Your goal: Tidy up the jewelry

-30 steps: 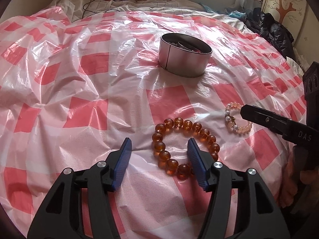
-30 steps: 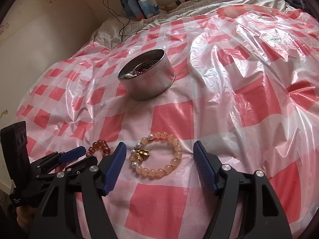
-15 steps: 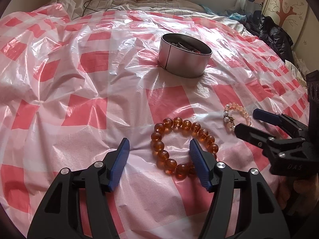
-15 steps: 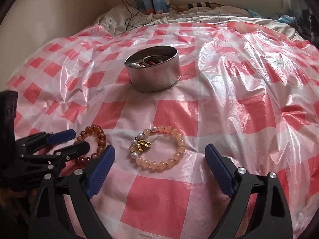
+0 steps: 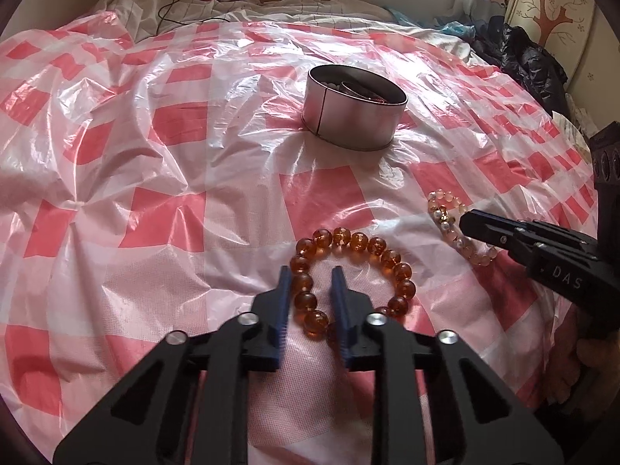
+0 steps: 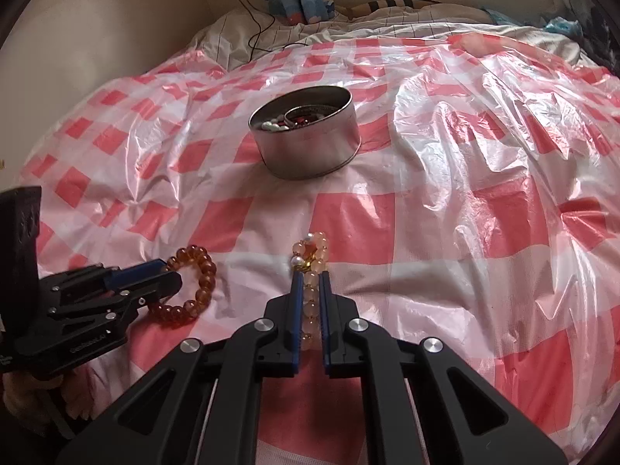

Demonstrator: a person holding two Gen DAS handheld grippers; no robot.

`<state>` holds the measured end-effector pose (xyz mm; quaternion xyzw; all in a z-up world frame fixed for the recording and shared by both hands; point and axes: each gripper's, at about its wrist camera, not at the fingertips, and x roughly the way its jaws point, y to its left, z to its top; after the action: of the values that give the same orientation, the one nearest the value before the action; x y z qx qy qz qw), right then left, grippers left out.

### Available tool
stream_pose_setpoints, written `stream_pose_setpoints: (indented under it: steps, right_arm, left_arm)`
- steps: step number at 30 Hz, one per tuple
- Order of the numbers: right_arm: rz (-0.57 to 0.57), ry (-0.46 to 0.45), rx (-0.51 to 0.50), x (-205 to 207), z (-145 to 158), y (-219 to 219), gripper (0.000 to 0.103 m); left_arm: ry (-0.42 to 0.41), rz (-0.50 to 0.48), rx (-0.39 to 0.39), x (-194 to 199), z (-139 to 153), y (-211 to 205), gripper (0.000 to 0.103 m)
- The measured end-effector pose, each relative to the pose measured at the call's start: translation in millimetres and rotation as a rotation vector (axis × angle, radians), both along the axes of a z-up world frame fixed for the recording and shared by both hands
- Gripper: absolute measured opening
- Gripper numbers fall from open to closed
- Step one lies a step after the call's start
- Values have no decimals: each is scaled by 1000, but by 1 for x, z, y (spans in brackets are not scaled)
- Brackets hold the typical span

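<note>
Left gripper (image 5: 310,275) jaws just closed around amber bracelet (image 5: 381,250) beads, contact unclear, right gripper (image 6: 309,279) just clamped on pink bracelet (image 6: 312,255), its near beads hidden, tin (image 6: 310,147) beyond both.

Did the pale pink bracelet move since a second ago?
Yes. The pale pink bracelet lay as a round loop; now it is squeezed into a narrow strip pointing toward the metal tin, because the right gripper has just closed on it.

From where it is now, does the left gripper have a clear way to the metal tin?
Probably yes. The left gripper, just closed on the amber bracelet, faces the metal tin across bare checked plastic sheet. The right gripper and its pink bracelet sit off to the side.
</note>
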<state>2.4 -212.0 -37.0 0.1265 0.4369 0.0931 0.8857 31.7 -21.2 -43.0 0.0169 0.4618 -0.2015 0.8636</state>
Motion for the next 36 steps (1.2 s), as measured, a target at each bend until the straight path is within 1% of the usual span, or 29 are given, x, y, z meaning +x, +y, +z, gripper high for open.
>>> stream_pose_setpoints:
  steps: [2, 4, 6, 8, 10, 12, 14, 16, 18, 26, 36]
  right_arm:
    - [-12, -17, 60, -2, 4, -7, 9]
    - [-22, -30, 99, -4, 9, -13, 9]
    - [-28, -44, 163, -6, 12, -19, 9]
    - [-31, -55, 203, -6, 16, -23, 9]
    - [-30, -71, 266, -7, 18, -28, 9]
    - [-22, -90, 322, -8, 22, -32, 9]
    - [-13, -104, 366, -9, 24, -34, 9]
    - [-9, -112, 403, -9, 25, -36, 9]
    - [-8, -117, 433, -9, 26, -38, 9]
    - [-3, -125, 491, -10, 27, -44, 9]
    - [-1, -130, 509, -10, 28, -46, 9]
  left_arm:
    - [-15, -2, -4, -2, 4, 1, 10]
    - [-37, -1, -16, -3, 9, 2, 10]
    - [-65, 5, -40, -5, 17, 6, 10]
    - [-97, 10, -64, -7, 25, 9, 10]
    - [-126, 14, -72, -8, 31, 10, 10]
    - [-152, 13, -63, -10, 35, 7, 10]
    - [-181, 1, -36, -13, 39, 1, 10]
    - [-205, -10, -3, -16, 40, -4, 10]
    - [-219, -19, 13, -18, 42, -9, 10]
    - [-265, -40, 35, -22, 50, -20, 10]
    - [-292, -49, 43, -25, 54, -27, 10]
